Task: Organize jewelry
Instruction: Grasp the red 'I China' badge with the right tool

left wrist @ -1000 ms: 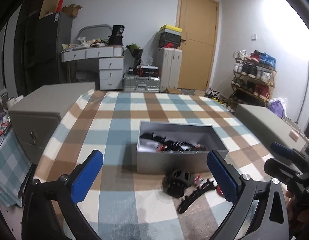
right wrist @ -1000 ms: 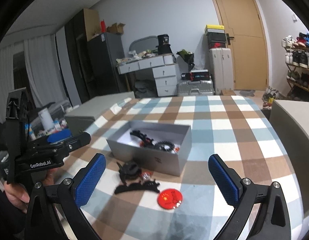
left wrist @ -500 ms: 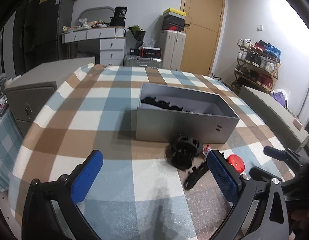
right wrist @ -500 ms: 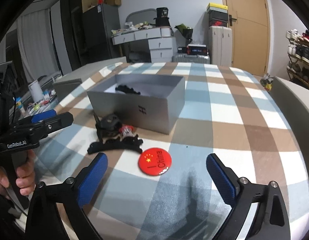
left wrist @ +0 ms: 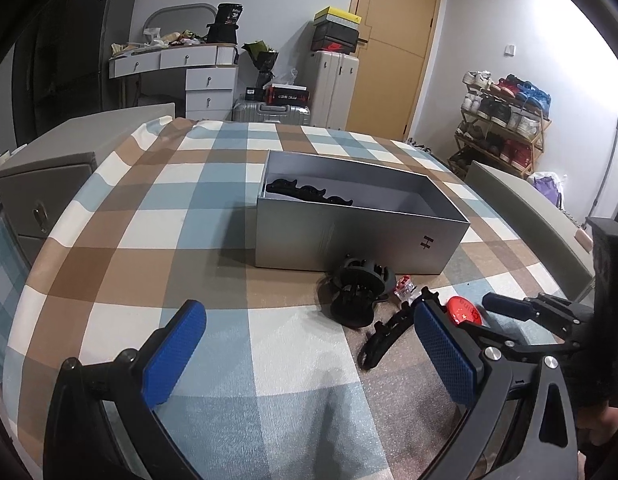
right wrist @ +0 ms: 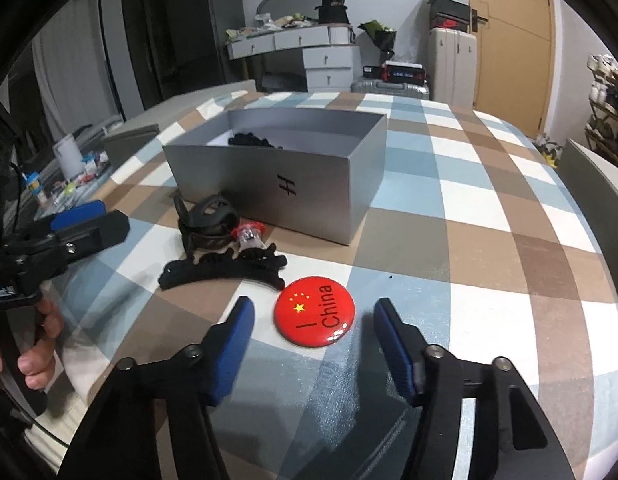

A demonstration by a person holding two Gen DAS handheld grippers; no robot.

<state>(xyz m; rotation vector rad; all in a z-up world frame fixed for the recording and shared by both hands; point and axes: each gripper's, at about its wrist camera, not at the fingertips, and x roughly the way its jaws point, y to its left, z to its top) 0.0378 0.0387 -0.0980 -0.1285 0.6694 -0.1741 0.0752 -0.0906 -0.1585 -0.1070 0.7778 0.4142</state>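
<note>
Wooden door (left wrist: 393, 48), white drawers (left wrist: 209, 88), shoe rack (left wrist: 505, 120), grey walls.

The right gripper (right wrist: 313, 312), angled downward, has just been closing; the left gripper (left wrist: 309, 352) gapes wide.

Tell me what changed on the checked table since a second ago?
The right gripper came down over the red badge and its jaws have just been closing; the badge lies between them, but the pads do not touch it yet. The left gripper dropped a little toward the table, wide open and empty. The grey box, the black hair clips and the badge stayed where they were.
</note>
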